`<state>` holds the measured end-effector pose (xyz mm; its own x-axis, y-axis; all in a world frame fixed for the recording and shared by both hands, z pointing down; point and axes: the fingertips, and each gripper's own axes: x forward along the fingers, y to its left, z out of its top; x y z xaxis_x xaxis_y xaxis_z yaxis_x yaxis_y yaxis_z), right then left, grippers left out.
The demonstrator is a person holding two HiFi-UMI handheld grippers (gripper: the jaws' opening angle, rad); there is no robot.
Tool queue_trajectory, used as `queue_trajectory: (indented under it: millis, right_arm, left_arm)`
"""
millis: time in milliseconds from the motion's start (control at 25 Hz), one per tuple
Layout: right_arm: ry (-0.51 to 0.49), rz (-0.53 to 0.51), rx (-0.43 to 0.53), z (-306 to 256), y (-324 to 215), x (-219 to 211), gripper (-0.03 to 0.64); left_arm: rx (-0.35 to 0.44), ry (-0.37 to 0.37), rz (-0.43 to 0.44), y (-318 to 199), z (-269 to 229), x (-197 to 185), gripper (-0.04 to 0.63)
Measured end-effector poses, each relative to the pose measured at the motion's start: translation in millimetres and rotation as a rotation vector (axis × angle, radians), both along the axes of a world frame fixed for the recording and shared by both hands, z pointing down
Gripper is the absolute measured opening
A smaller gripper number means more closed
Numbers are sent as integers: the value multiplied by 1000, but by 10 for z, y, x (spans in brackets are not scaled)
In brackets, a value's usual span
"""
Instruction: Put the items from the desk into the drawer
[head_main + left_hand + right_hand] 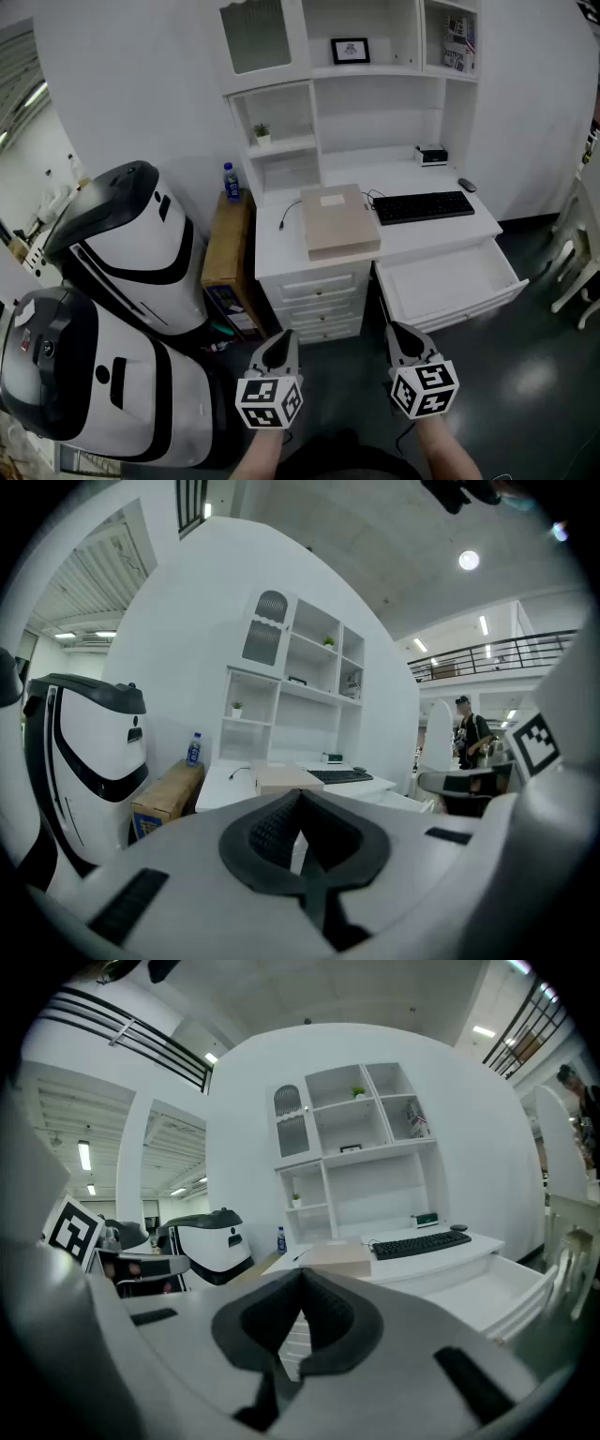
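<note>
While the drawer (448,279) hangs open, seemingly empty, at the bench's (403,176) right front edge, box (337,223) and keyboard (424,206) lie untouched on top. Left tongs (278,349) and right tongs (406,341), pressed together on nothing, hover well short.

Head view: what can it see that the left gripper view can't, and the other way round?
Only the head view looks down into the open white drawer and shows the stack of closed white drawers beside it. Only the left gripper view shows a person in dark clothes, a round ceiling lamp and a dark balcony railing. Both show the black keyboard, the flat tan box, the small blue bottle and the brown cardboard box.
</note>
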<state>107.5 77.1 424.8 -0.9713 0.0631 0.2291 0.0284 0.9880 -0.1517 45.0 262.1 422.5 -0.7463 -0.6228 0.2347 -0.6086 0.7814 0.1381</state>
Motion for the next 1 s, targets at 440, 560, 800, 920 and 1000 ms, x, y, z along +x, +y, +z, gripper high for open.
queue_trajectory:
  millis: [440,560,800,920,1000]
  right_arm:
    - [-18,-2,20,0,3,-58,0]
    - [-31,-2,-4,-16,-27,-58,0]
    - [-45,-17,-51,-37,-103,-57,32]
    - [-41,-27,-72,-32,-136,-60,98]
    - [-40,-35,-83,-39,-148,-96,126]
  left_arm:
    - [20,-17,15,-42,-32,-23,14]
    - [7,-28,14,-65,-25,-9,14]
    - [8,-16,5,-117,-16,11,15]
    - [6,-5,-3,-141,0,15,18]
    - [9,-1,-8,-151,-2,-14,66]
